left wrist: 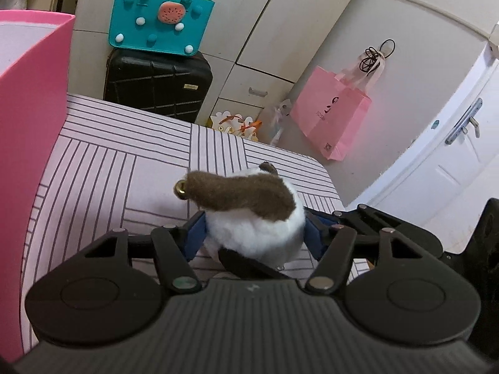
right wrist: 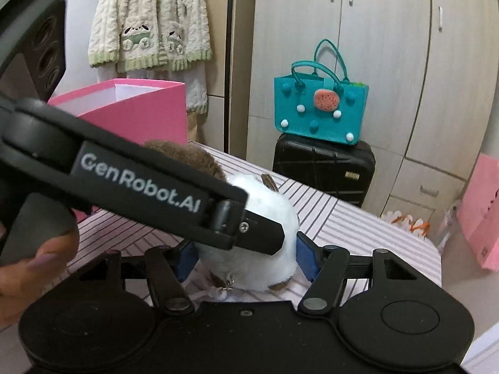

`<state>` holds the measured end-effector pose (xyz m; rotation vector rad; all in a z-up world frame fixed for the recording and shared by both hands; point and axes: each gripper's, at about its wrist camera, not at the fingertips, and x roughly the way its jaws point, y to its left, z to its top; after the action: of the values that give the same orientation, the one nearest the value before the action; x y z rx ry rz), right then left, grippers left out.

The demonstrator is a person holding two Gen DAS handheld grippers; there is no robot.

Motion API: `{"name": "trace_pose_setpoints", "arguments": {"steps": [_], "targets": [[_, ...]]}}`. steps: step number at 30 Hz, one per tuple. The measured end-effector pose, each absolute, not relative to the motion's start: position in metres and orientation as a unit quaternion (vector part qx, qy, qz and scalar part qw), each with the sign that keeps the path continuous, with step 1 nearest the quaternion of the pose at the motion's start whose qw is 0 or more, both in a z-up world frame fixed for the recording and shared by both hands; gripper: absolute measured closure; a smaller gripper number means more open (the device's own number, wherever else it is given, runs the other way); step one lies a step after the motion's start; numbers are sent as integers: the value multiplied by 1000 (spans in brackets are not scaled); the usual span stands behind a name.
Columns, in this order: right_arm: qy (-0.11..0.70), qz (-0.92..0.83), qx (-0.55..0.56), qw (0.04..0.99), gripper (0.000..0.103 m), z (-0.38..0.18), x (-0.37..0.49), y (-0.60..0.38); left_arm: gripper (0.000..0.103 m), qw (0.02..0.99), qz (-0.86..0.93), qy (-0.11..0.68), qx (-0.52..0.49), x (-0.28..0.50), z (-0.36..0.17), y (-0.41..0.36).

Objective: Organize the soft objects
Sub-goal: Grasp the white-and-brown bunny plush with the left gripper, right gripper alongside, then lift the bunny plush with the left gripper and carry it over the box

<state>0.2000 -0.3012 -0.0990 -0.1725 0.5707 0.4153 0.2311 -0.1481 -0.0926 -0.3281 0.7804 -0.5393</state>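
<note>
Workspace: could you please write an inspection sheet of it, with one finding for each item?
Surface: striped pink cover, flat.
Job's things: brown-and-white plush toy lifted between both grippers; open pink box stands at the surface's left.
Clutter: nothing seen.
Grippers: left gripper has its blue pads against the toy's sides; right gripper flanks the same toy, its pads apparently touching.
Cables: dark cord hangs on a wall hook.
Surroundings: teal felt bag on black suitcase, pink paper bag, white door, cream cardigan.
</note>
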Motion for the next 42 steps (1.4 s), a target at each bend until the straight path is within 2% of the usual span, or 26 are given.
{"name": "trace_pose_setpoints", "arguments": {"steps": [13,21,42], "targets": [[312,210,11,927,34,-93,179,-315,47,869,-281,384,-135,198,-81,-143],[367,223,76,900,33,-89,158,-312,47,846,-289,431,-118,177,-74,-131],[415,287,67,861,32,-45,93,-276,47,791,-360,483,-107,128,-39,-70]]}}
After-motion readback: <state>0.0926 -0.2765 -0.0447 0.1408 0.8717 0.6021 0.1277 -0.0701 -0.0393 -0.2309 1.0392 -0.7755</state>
